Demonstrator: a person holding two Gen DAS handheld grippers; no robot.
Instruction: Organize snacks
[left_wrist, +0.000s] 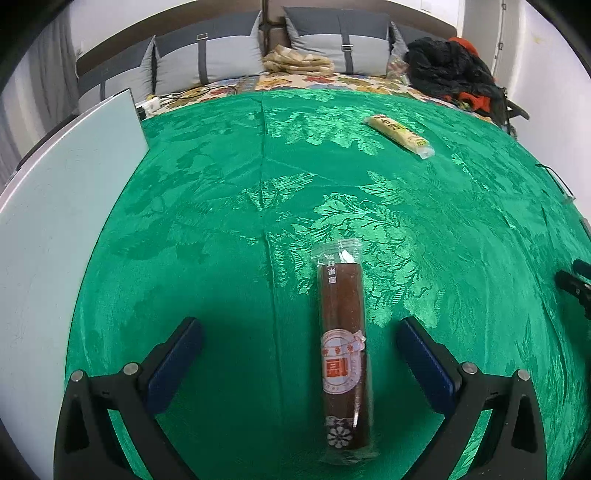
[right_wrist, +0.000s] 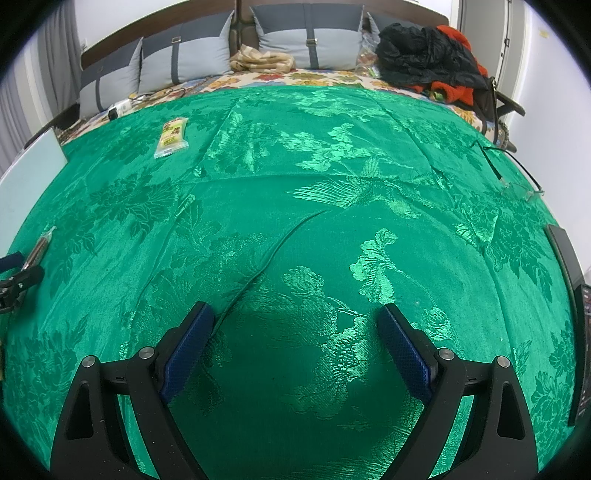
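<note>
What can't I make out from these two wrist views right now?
- Brown snack stick: its near end is blurred in the left wrist view.
- Yellow snack pack: print too small in both views.
- Dark flat object: cut off by the right wrist view's right edge.
- Left gripper: mostly cut off by that view's left edge.

Dark device (right_wrist: 565, 321) cut off at right edge.

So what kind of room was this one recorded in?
Most likely a bedroom: the work surface is a bed spread with a green floral cloth, with grey pillows against a headboard behind it and a heap of dark clothes beside them. Two wrapped snacks lie on the cloth.
</note>
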